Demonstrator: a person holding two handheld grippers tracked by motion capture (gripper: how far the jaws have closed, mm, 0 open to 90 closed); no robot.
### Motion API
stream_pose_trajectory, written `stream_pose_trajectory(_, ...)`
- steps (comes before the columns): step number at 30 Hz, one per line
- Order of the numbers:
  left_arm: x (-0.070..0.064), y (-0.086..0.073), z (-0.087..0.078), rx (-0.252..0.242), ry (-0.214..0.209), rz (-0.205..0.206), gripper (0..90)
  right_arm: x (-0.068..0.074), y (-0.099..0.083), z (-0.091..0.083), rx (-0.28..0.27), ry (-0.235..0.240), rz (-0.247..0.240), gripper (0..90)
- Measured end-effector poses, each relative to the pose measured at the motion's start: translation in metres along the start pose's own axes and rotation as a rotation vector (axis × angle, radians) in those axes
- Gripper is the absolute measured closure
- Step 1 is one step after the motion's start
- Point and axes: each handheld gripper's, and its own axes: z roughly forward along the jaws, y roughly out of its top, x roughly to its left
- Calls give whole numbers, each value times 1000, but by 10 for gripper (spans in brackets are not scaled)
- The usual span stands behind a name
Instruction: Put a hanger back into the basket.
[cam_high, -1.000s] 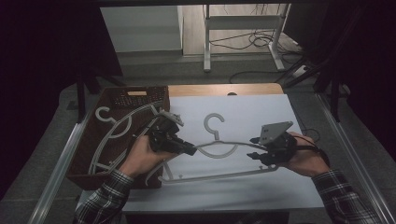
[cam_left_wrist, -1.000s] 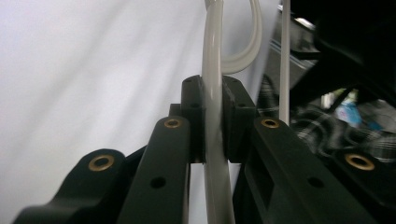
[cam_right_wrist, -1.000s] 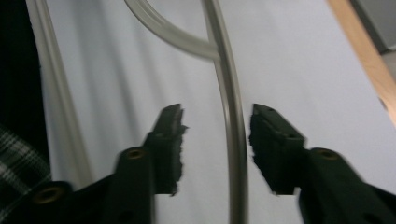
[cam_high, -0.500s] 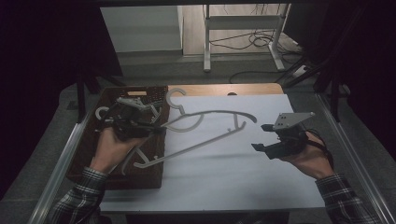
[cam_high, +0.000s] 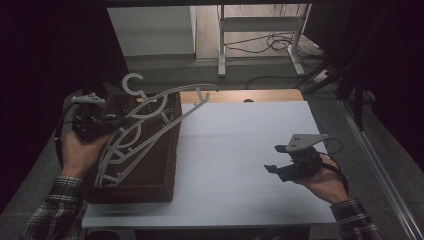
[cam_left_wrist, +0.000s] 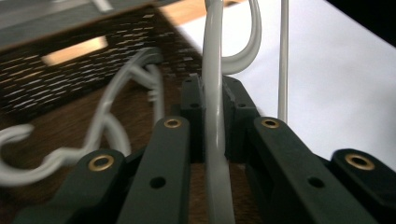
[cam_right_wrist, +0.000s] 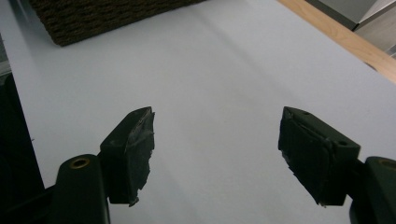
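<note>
Swung leftward since the earlier frame, the white hanger (cam_high: 165, 102) now hangs over the wicker basket (cam_high: 160, 170).
Left gripper (cam_high: 107, 122) clamps its bar, long axis running up-right; right gripper (cam_high: 280, 170) gapes empty, well apart.

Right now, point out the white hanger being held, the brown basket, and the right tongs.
white hanger (cam_high: 192, 90), high view, on its upper arm above the basket.
brown basket (cam_high: 165, 165), high view, on its woven right wall.
right tongs (cam_right_wrist: 215, 154), right gripper view, midway between the open jaw tips.
</note>
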Motion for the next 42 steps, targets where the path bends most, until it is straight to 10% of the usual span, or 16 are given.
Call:
stream_pose_trajectory(14, 51, -53, 1, 1, 199, -142, 821, 5, -17, 8, 7, 29, 44, 281)
stream_pose_trajectory(27, 52, -82, 17, 42, 194, -149, 820, 11, -28, 20, 42, 68, 38, 282)
stream_pose_trajectory(35, 50, -80, 35, 199, 191, -108, 795, 15, -30, 24, 48, 79, 33, 281)
stream_pose_trajectory(42, 25, -74, 27, 92, 159, -61, 254, 19, -39, 22, 20, 65, 89, 272)
